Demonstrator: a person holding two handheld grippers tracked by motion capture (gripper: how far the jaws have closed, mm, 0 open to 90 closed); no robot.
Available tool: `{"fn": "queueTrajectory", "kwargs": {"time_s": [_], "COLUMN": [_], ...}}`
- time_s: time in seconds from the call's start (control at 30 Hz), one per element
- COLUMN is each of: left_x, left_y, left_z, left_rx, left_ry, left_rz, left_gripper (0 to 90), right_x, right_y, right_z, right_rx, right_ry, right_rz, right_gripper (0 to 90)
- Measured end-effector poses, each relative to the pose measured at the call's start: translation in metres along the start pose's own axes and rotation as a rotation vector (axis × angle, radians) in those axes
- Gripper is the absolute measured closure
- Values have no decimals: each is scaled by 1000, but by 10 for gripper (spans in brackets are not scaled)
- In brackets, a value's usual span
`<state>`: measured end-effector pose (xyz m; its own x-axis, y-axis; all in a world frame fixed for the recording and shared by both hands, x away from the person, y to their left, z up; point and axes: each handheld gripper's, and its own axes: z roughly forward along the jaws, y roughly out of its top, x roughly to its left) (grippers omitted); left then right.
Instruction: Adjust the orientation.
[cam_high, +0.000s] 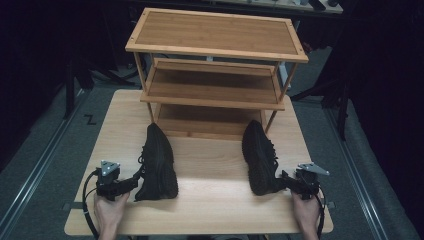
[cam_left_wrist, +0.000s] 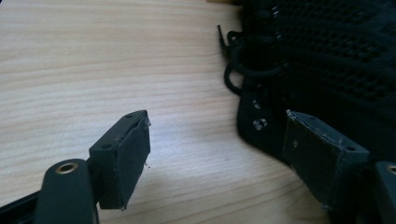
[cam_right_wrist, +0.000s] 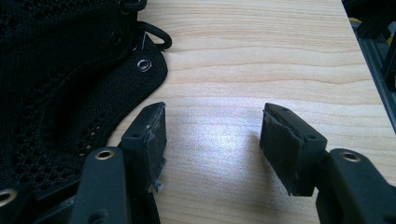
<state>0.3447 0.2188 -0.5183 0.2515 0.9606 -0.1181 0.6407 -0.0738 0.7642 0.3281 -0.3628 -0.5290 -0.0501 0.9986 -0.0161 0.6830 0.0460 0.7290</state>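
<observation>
Since both shoes lie heel-first toward the counter's (cam_high: 210, 210) near edge before the rack (cam_high: 215, 75), the left gripper (cam_high: 131, 184) and right gripper (cam_high: 286, 181) wait with jaws wide and empty beside the left shoe (cam_high: 157, 162) and right shoe (cam_high: 259, 157), probably to grasp them.

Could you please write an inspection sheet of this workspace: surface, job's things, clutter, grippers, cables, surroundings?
Surface: wooden table, bare between the shoes.
Job's things: left black shoe and right black shoe lie on the table before the three-tier wooden rack.
Clutter: nothing seen.
Grippers: left gripper open beside the left shoe; right gripper open beside the right shoe; nothing between either pair of jaws.
Cables: black cable loops from the left gripper.
Surroundings: grey floor, dark.
</observation>
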Motion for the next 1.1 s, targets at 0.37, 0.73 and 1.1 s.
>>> {"fn": "queueTrajectory", "kwargs": {"time_s": [0.37, 0.73, 1.1], "left_x": [-11, -13, -21], "left_y": [2, -1, 6], "left_z": [10, 14, 24], "left_rx": [40, 42, 44], "left_ry": [0, -48, -69], "left_rz": [27, 16, 25], "left_gripper": [225, 204, 186], "right_x": [0, 0, 0], "right_y": [0, 0, 0], "right_z": [0, 0, 0], "right_rx": [-1, 0, 0], "right_ry": [1, 0, 1], "right_rz": [0, 0, -1], "right_gripper": [410, 410, 409]}}
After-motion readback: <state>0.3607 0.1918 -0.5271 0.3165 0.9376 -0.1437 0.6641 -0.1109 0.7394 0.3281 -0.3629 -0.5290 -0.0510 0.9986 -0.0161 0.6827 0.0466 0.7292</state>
